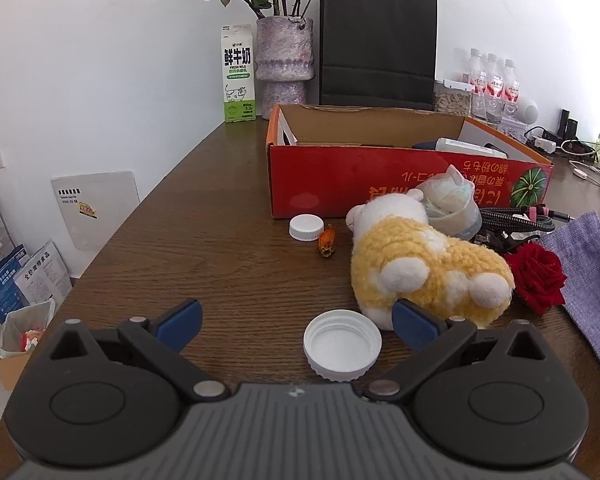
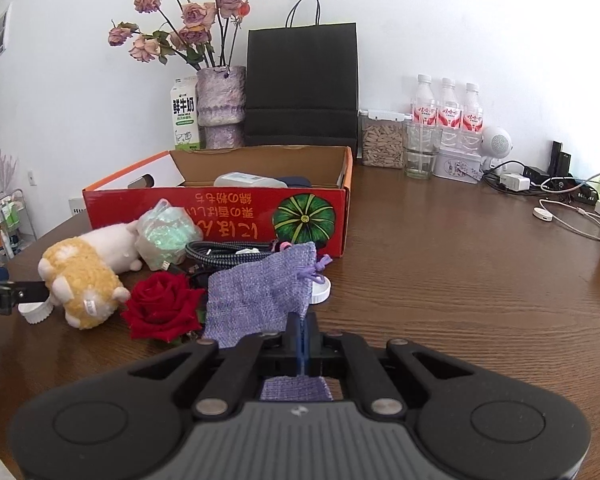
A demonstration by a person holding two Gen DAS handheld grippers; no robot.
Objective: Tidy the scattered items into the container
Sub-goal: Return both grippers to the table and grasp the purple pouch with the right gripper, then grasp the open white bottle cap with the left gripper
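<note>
My right gripper (image 2: 302, 328) is shut on the near edge of a purple drawstring pouch (image 2: 260, 292), whose cloth runs between the pads. The pouch lies in front of the red cardboard box (image 2: 220, 208), partly over a white cap (image 2: 320, 290). Left of it are a red rose (image 2: 160, 306), a coiled cable (image 2: 220, 252), a plastic-wrapped bundle (image 2: 164, 236) and a yellow-and-white plush toy (image 2: 84, 276). My left gripper (image 1: 296, 316) is open low over the table, an upturned white lid (image 1: 342, 344) just inside its right finger. The plush toy (image 1: 424, 268) touches that finger.
A small white cap (image 1: 306, 227) and a dried orange bud (image 1: 326, 242) lie before the box (image 1: 380, 180). Behind it stand a milk carton (image 1: 238, 76), a vase (image 1: 284, 64) and a black paper bag (image 1: 378, 44). Bottles (image 2: 446, 108), a jar (image 2: 382, 140), a glass (image 2: 420, 156) and chargers (image 2: 540, 180) line the back right.
</note>
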